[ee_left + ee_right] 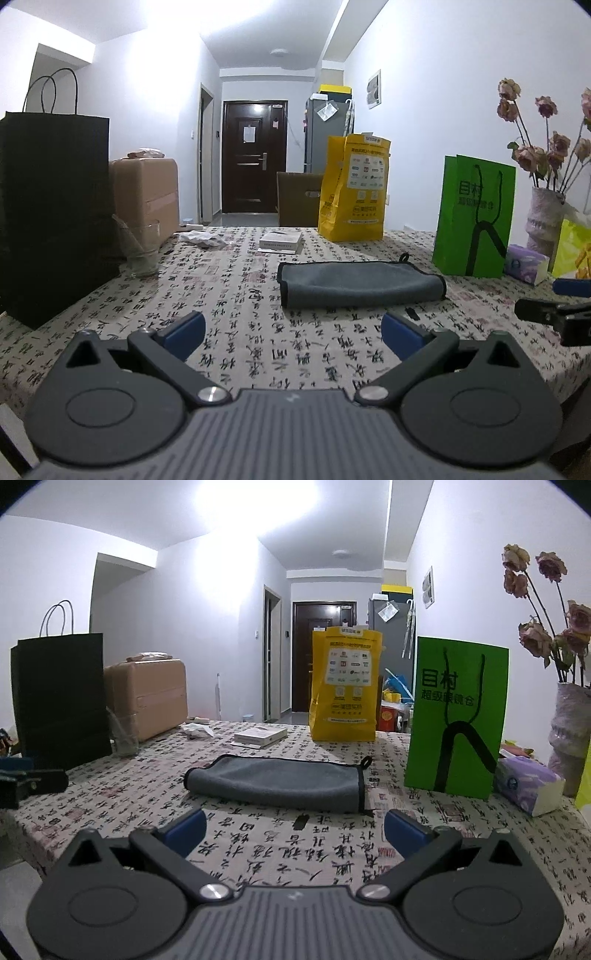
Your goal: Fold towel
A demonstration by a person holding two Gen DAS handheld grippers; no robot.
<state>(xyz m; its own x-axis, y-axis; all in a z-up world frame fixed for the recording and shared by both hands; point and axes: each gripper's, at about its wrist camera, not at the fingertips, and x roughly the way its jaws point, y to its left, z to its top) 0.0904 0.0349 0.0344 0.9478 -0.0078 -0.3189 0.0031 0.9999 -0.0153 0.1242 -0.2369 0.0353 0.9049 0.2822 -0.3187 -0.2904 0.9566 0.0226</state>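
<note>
The table [258, 849] wears a calligraphy-print cloth; a folded grey towel [277, 781] lies flat on it.

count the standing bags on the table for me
4, perhaps more out of frame: a black paper bag at the left edge, a yellow bag at the far end, a green bag on the right, and a yellow-green bag cut off far right.
</note>
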